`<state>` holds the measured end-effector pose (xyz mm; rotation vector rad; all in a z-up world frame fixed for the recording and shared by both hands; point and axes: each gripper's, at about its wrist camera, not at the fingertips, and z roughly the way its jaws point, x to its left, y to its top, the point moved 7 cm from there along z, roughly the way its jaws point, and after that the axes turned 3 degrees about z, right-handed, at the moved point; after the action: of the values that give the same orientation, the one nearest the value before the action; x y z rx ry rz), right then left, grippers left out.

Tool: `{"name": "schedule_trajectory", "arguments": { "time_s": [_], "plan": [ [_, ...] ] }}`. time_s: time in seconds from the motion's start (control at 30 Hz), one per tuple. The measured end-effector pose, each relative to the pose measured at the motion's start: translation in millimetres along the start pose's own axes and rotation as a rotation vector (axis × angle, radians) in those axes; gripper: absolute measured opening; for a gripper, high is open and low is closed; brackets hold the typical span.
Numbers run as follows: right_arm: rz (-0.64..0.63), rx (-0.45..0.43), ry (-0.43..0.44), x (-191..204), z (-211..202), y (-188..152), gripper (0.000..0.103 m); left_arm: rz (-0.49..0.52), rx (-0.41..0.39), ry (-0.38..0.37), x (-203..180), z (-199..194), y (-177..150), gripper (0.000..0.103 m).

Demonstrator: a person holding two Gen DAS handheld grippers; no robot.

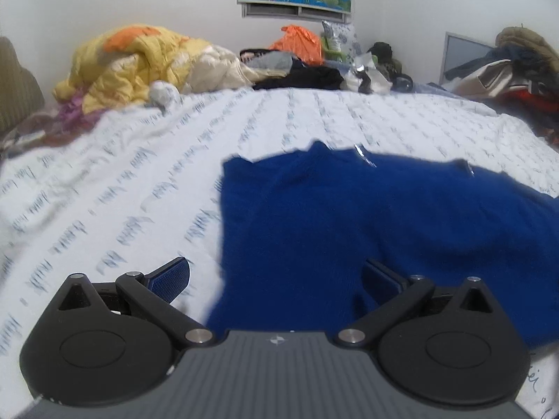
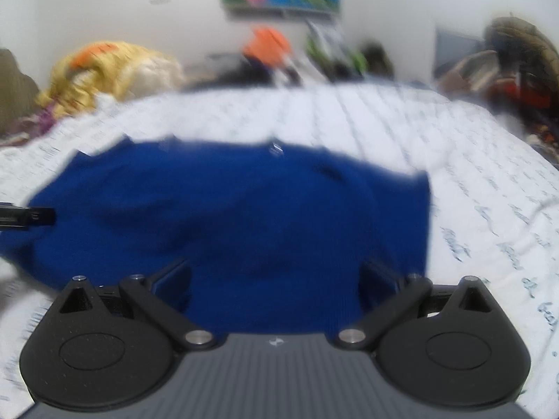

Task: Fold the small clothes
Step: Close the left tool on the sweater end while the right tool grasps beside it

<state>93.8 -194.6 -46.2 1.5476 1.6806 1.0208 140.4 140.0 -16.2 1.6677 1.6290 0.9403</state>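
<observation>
Here both the left claw [image 1: 274, 277] and right claw [image 2: 276, 277] gape wide over the blue sweater [image 1: 349, 227] on the bed [image 1: 139, 174].

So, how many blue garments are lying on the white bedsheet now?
1: the blue knit sweater lies spread on the printed bedsheet, just ahead of both open grippers. Others may be hidden in the far pile.
</observation>
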Motion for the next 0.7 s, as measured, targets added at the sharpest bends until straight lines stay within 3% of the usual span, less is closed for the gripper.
{"name": "schedule_trajectory", "arguments": {
  "time_s": [0.17, 0.3, 0.4, 0.6, 0.7],
  "plan": [
    [-0.150, -0.018, 0.077, 61, -9, 9, 0.103, -0.065, 0.040, 0.045, 39, 13, 24, 0.103],
    [-0.281, -0.013, 0.142, 119, -9, 5, 0.103, -0.187, 0.161, -0.055, 64, 49, 30, 0.103],
    [-0.379, -0.012, 0.157, 164, -9, -6, 0.103, -0.302, 0.235, -0.172, 75, 72, 31, 0.103],
    [-0.663, -0.098, 0.085, 234, 2, -31, 0.103, -0.432, 0.274, -0.366, 75, 92, 45, 0.103],
    [-0.730, -0.132, 0.058, 258, 11, -37, 0.103, -0.433, 0.269, -0.412, 64, 98, 50, 0.103]
  ]
}}
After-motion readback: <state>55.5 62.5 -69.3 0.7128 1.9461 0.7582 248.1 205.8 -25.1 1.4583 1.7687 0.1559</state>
